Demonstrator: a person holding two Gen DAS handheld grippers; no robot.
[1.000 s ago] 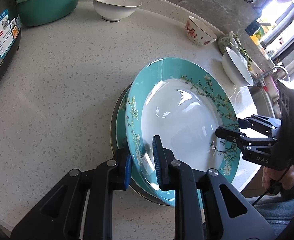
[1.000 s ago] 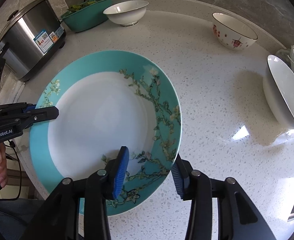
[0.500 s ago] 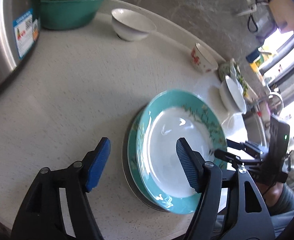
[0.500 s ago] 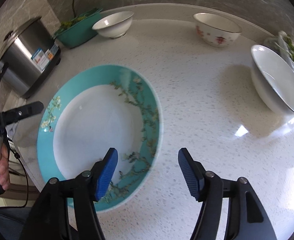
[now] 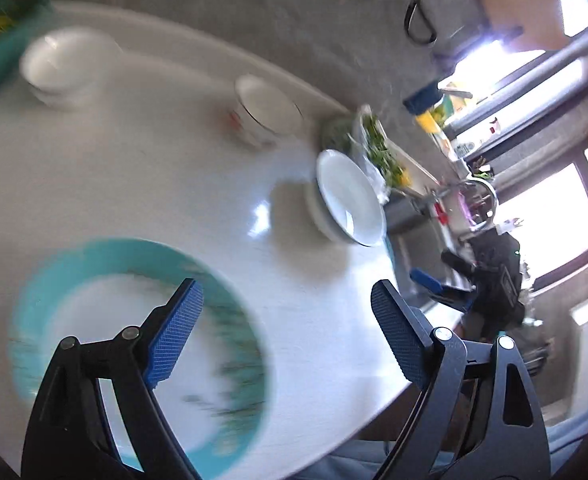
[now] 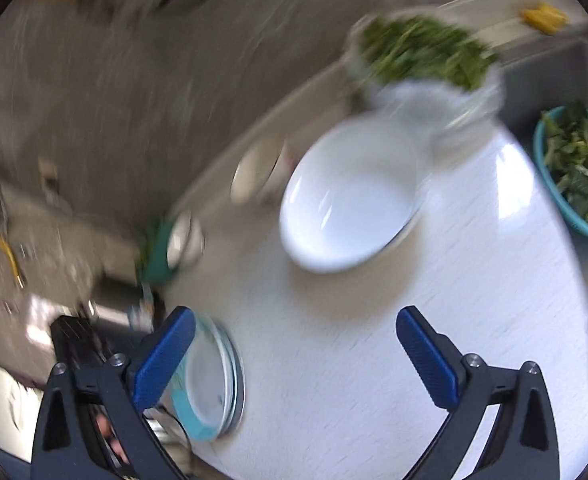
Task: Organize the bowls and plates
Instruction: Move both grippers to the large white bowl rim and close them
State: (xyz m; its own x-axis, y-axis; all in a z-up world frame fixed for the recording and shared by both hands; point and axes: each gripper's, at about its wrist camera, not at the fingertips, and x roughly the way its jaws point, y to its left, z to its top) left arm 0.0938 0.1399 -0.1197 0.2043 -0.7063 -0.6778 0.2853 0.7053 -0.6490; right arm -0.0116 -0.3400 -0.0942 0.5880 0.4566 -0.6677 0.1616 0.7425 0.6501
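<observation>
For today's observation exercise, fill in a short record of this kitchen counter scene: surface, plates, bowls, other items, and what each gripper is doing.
surface: pale speckled counter
plates: teal-rimmed plate on the counter, top of a stack
bowls: large white bowl; small white bowl; red-patterned bowl
other items: teal basket of greens near the sink
left gripper: jaws opening, nothing between them
right gripper: jaws opening, nothing between them
image quality: motion blur in both views

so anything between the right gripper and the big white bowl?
Nothing visible. In the right wrist view only bare counter lies between the right gripper and the white bowl. The jaws are opening with nothing between them. The teal plate sits off to the left, out of that line.
</observation>
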